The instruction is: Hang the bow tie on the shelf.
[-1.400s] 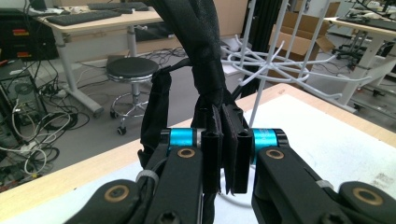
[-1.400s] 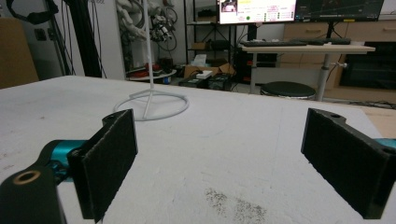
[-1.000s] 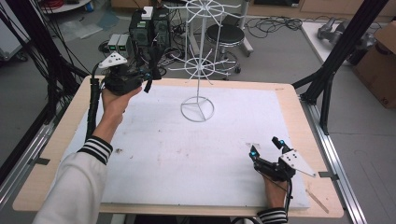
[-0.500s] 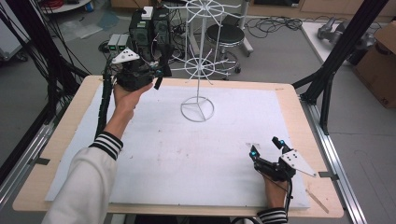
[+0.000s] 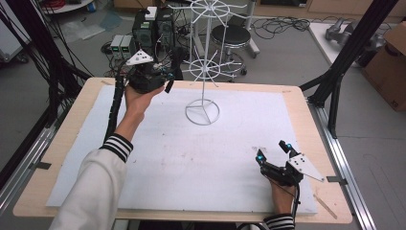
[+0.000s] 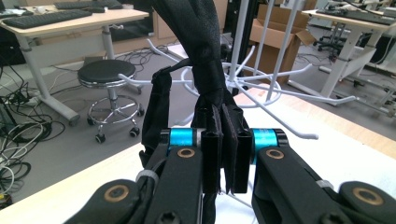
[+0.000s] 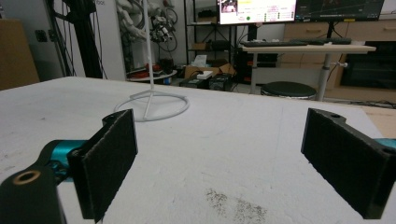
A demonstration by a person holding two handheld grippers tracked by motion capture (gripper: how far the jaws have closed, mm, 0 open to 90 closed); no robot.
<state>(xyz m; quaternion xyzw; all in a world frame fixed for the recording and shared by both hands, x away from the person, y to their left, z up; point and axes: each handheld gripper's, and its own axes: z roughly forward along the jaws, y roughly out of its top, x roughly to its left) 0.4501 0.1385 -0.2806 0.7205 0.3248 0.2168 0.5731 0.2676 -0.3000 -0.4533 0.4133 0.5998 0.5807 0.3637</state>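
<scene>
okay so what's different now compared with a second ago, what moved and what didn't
The left tool moved away from the person and to the right along the table's far edge, closing on the white wire rack. It is shut on a black strap; no pickup or release is visible. The right tool stayed open, resting at the near right of the white mat. The rack did not move.

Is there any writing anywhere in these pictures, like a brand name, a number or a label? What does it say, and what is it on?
Nothing here can be read for certain.
Monitor behind the table, in the right gripper view: rows of coloured text, too small and blurred to read.
Cardboard box on the floor, in the high view: no legible print.
Left gripper, shut on a black strap, and right gripper, open: no markings visible.
</scene>
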